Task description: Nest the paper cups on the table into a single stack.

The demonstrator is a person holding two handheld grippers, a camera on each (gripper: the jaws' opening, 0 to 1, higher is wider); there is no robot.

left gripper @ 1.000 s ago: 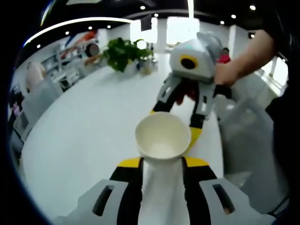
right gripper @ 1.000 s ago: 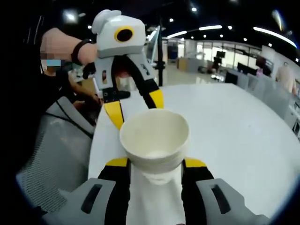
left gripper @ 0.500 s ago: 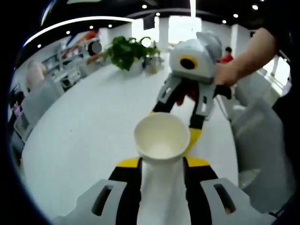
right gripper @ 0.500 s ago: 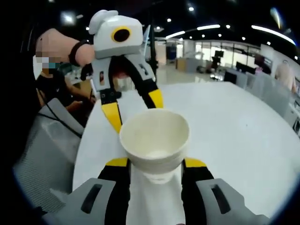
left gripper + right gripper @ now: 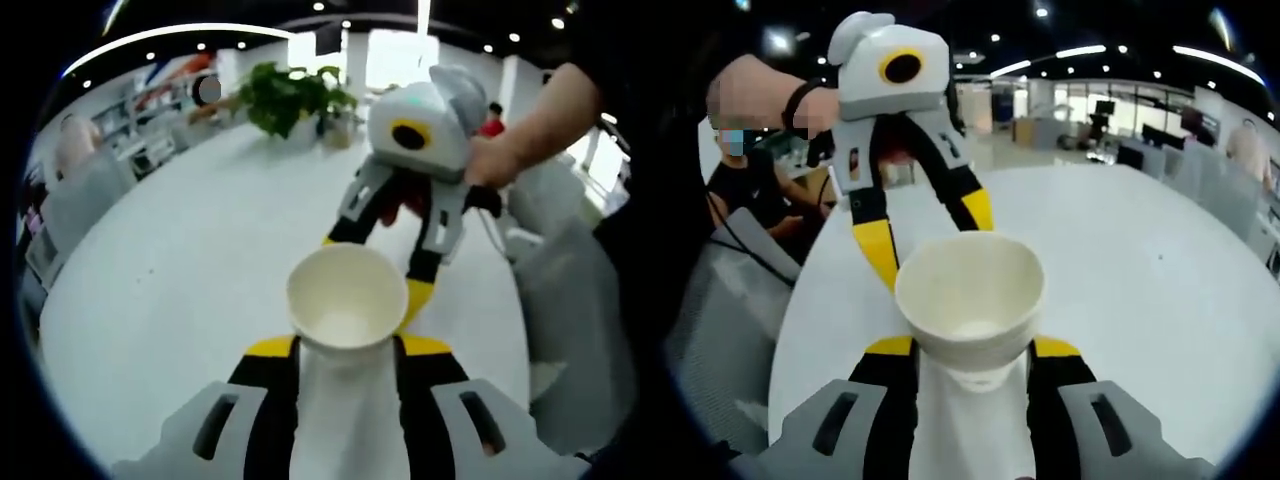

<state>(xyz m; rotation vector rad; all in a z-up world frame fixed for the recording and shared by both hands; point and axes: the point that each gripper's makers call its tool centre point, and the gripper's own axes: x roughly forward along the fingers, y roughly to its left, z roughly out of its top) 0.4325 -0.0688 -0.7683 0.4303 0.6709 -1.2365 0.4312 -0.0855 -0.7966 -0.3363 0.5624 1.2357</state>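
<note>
A white paper cup [image 5: 345,295] sits between my left gripper's [image 5: 345,345] yellow-tipped jaws, mouth facing away from me, and the gripper is shut on its body. In the right gripper view, my right gripper [image 5: 970,347] is shut on another white paper cup [image 5: 970,290]; a second rim just below its mouth suggests a nested pair. Both cups hang above the white table [image 5: 180,280]. The two grippers face each other. Each one's jaws stand apart behind the near cup: the right gripper [image 5: 375,265], the left gripper [image 5: 928,232]. The near cup hides their tips.
The round white table [image 5: 1140,280] stretches wide on the far side. A green potted plant [image 5: 295,95] stands at its far edge. Grey chairs [image 5: 570,330] flank the table, with a mesh chair [image 5: 710,330] close by. A hand [image 5: 490,160] holds the right gripper.
Both views have shifted a little, so more of the table shows. Both cups stay held, and the grippers still face each other at about the same distance.
</note>
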